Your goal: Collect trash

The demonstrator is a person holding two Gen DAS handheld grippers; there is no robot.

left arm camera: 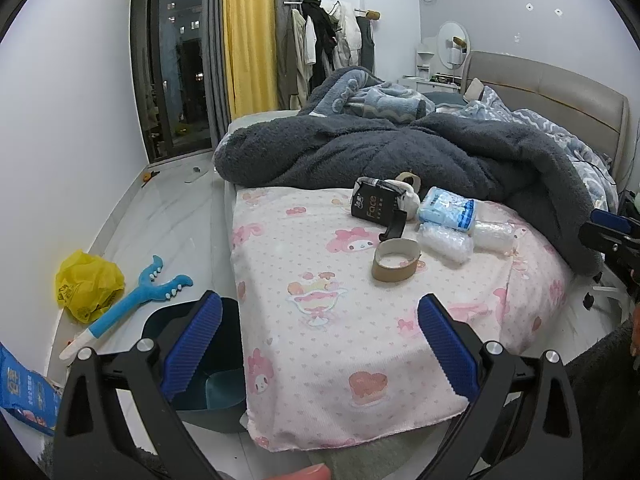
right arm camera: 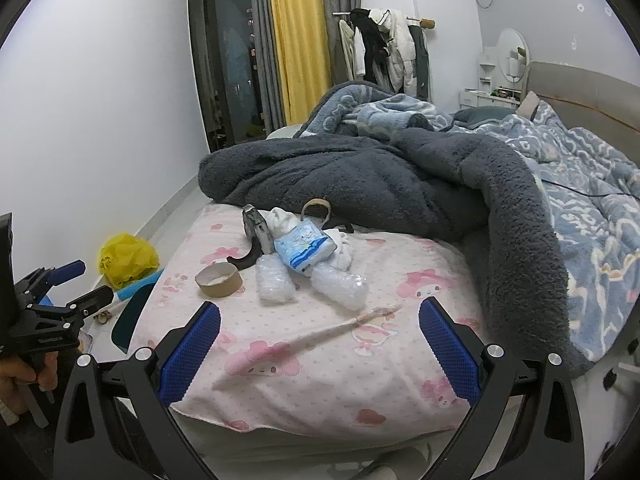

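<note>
Both grippers, left (left arm camera: 320,344) and right (right arm camera: 320,348), jaws wide, empty | trash beside cardboard ring (left arm camera: 396,261) on bed (left arm camera: 340,352) | bin (left arm camera: 208,364) waiting below

Black frames, ribbed blue fingers (left arm camera: 192,344)

Your left gripper (left arm camera: 320,316) is spread wide, nothing between its blue pads (left arm camera: 192,346). Your right gripper (right arm camera: 320,324) is equally wide apart and holds nothing. Both point forward, level with each other. Your left hand (right arm camera: 22,380) wraps the handle of the left one.
</note>
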